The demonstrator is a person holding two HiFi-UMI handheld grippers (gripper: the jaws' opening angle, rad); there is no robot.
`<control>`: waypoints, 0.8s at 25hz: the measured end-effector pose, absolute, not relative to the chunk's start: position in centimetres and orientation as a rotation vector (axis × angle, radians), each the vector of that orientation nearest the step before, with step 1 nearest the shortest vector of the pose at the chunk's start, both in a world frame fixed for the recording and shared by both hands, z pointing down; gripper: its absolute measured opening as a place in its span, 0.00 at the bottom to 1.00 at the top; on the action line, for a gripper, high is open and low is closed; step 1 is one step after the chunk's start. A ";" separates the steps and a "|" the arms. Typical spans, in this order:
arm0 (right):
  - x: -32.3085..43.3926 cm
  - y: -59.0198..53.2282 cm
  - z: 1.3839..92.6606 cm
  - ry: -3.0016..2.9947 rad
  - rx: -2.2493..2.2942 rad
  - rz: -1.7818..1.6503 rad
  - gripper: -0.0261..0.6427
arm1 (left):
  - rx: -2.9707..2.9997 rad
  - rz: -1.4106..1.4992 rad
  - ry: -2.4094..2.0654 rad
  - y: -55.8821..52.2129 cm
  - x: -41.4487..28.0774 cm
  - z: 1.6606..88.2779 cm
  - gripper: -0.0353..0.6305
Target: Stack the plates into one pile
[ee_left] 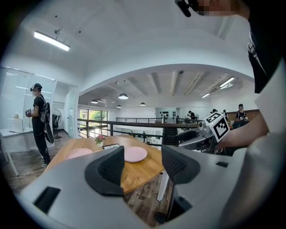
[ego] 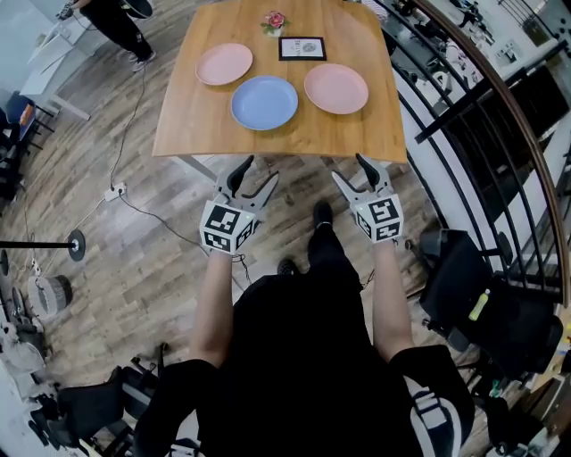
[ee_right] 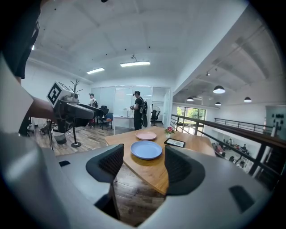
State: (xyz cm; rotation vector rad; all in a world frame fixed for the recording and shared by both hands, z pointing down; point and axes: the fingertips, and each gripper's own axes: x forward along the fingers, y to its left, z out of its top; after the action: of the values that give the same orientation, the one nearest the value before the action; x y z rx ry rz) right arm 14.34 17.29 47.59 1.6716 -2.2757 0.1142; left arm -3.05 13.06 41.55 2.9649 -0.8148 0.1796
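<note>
Three plates lie apart on a wooden table (ego: 357, 134): a pink plate (ego: 224, 64) at the far left, a blue plate (ego: 264, 102) in the middle near the front, and another pink plate (ego: 335, 88) on the right. My left gripper (ego: 254, 177) and right gripper (ego: 354, 171) hang open over the floor just short of the table's near edge, with nothing between their jaws. The left gripper view shows the right pink plate (ee_left: 134, 154) and the left one (ee_left: 77, 153). In the right gripper view the blue plate (ee_right: 146, 150) lies ahead, a pink plate (ee_right: 146, 135) behind it.
A small flower vase (ego: 275, 22) and a black-framed card (ego: 302, 48) stand at the table's far side. A curved black railing (ego: 464, 98) runs along the right. A person (ego: 120, 27) stands at the far left. Cables and a stand base (ego: 76, 245) lie on the floor.
</note>
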 end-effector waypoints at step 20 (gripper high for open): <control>19.9 10.3 49.3 -2.209 1.590 0.130 0.42 | 2.890 0.223 -0.831 6.4 2.5 43.2 0.44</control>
State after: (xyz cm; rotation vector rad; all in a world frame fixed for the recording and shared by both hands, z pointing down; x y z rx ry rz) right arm 19.92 10.30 49.26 1.5900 -2.2089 0.1297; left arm 2.47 6.36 43.24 2.8904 -0.8307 0.2230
